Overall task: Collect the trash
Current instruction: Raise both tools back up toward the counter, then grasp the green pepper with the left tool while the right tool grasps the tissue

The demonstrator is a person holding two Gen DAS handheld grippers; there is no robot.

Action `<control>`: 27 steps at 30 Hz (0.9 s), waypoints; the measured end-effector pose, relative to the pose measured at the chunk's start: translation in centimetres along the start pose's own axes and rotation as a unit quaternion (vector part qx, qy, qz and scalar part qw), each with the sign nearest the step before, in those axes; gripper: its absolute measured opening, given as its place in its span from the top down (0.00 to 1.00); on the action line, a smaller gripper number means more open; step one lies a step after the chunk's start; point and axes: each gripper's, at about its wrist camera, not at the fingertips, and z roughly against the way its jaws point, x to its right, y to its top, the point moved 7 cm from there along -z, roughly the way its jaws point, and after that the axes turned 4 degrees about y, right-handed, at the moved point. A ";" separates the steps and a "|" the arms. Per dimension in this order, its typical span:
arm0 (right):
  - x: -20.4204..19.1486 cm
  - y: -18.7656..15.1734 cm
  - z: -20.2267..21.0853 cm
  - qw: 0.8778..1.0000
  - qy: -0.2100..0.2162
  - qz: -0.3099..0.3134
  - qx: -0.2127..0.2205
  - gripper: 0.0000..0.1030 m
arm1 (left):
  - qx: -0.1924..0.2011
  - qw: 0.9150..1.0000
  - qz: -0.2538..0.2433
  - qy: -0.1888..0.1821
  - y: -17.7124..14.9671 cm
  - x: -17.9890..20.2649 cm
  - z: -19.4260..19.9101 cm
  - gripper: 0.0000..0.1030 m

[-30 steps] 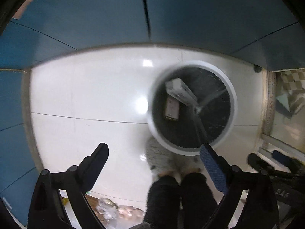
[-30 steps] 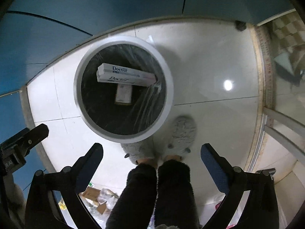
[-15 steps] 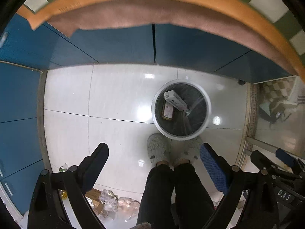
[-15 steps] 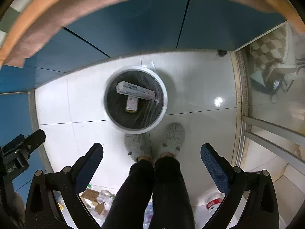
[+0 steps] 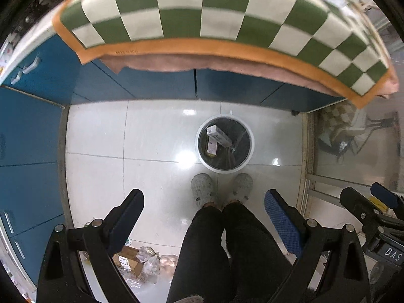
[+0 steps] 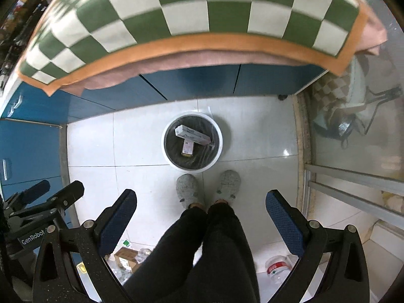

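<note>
A round white trash bin (image 5: 248, 136) with a black liner stands on the white tile floor far below, also in the right wrist view (image 6: 219, 149). Inside lie a long white box (image 5: 219, 135) (image 6: 193, 134) and a smaller carton (image 5: 211, 148) (image 6: 188, 148). My left gripper (image 5: 204, 217) is open and empty, high above the floor. My right gripper (image 6: 201, 217) is open and empty at about the same height. Each gripper shows at the edge of the other's view.
A green-and-white checked cloth with an orange border (image 5: 214, 17) (image 6: 202, 12) covers a table above blue cabinets (image 5: 32, 126). The person's legs and grey slippers (image 5: 202, 189) stand by the bin. Loose trash lies on the floor behind (image 5: 141, 260) (image 6: 126, 255). A glass partition (image 6: 353, 139) is at the right.
Both grippers have risen far above the bin, which now looks much smaller. The checked tablecloth has come into view at the top. Both stay open and empty.
</note>
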 end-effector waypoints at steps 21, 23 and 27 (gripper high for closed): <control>5.4 15.7 14.5 0.982 0.091 -0.095 0.136 0.00 | 0.216 0.971 0.044 0.096 20.7 2.8 14.1 0.00; 8.0 19.9 14.1 0.980 0.080 -0.111 0.142 0.00 | 0.208 0.970 0.052 0.116 23.3 3.9 13.3 0.00; 12.4 28.1 11.5 0.977 0.061 -0.138 0.148 0.00 | 0.170 0.974 0.056 0.138 27.5 6.6 10.6 0.00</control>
